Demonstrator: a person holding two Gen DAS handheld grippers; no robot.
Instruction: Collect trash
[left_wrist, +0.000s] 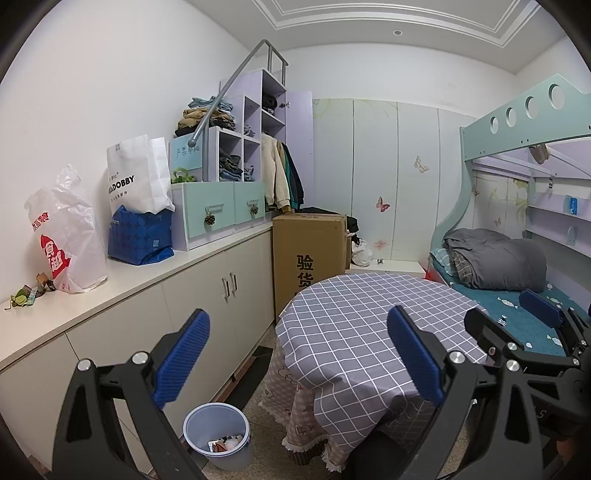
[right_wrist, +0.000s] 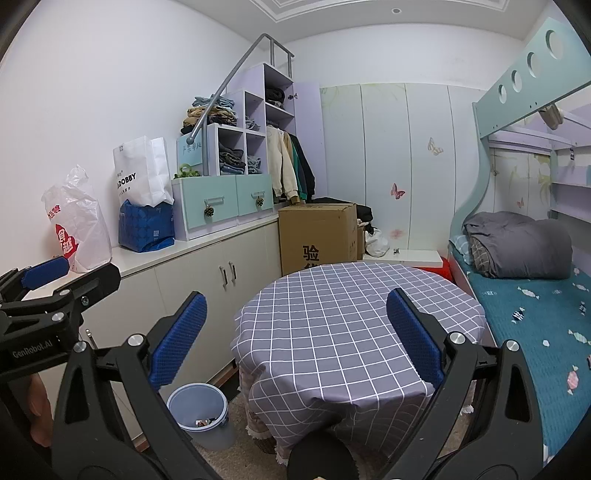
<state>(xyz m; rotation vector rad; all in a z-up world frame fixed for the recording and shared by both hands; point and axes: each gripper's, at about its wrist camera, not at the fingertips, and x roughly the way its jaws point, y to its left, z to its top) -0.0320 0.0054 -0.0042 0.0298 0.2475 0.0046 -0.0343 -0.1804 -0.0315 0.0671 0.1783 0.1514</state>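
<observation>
Trash bin (left_wrist: 217, 437): pale blue plastic, crumpled scraps at its bottom, on the floor just left of the checked-cloth bench (left_wrist: 362, 332). My left hand-held gripper (left_wrist: 299, 358) and right hand-held gripper (right_wrist: 295, 339): both spread wide, empty, above that bench.

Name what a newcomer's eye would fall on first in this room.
The round table with its purple checked cloth fills the middle. A pale bin holding scraps stands on the floor at its left. White bags sit on the long counter along the left wall.
</observation>
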